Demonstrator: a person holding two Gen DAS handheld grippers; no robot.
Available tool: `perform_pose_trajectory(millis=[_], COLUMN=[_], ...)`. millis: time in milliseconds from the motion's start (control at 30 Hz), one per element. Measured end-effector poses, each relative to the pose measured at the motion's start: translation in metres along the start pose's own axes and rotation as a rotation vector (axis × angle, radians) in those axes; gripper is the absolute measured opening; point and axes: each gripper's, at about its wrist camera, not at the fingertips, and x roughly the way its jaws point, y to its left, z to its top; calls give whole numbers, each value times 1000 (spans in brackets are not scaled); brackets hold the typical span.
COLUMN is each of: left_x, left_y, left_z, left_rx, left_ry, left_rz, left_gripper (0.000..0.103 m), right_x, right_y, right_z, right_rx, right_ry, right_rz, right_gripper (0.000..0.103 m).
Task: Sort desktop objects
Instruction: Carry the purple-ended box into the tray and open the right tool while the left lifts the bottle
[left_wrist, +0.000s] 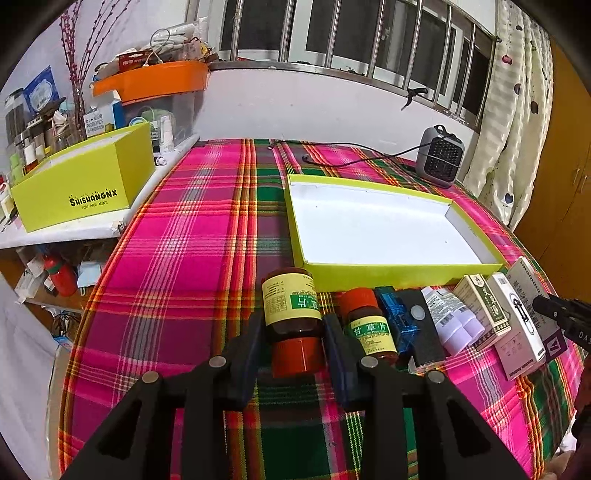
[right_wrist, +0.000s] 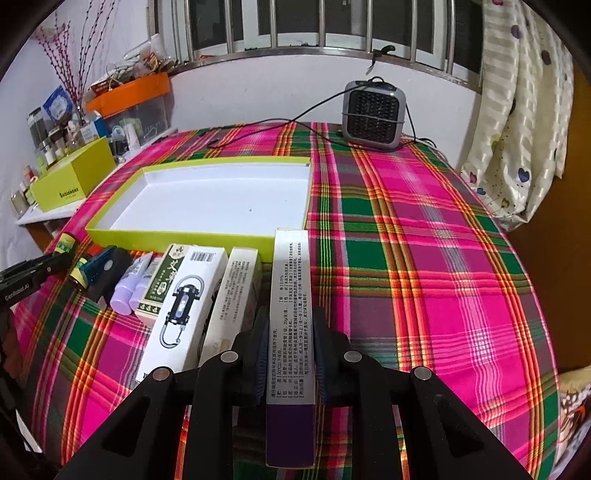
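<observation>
Amber glass bottle (left_wrist: 293, 314), rigid, slick: my left gripper (left_wrist: 295, 336) clamps its waist; right gripper (right_wrist: 290, 354) clamps light carton (right_wrist: 290, 332) mid-length.

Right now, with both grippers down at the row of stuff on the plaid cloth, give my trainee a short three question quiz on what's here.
1. True or false: the lime-green tray already holds a sorted item.
2. What sits between the fingers of the left gripper? A) the big amber bottle B) the blue clip C) the grey heater
3. Fill in: the right gripper is shut on the long ___ box.

Key:
1. False; its white floor is bare.
2. A; it lies on its side, red cap toward the camera.
3. Purple-ended; it is white with a purple near end.
</observation>
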Motion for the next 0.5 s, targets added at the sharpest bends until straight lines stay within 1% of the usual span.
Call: perform_pose_trajectory(millis=[267,500], left_x=[-7,-5], left_y=[-2,-9], left_z=[14,32], left_rx=[-9,-7], left_ry=[-37,-66], left_rz=[-7,-4], left_gripper=[34,34], right_x=[-14,-15], right_y=[4,21], right_z=[17,41], right_rx=[-5,-11], right_ry=[-62,-110], right_rz=[20,77], right_gripper=[22,22])
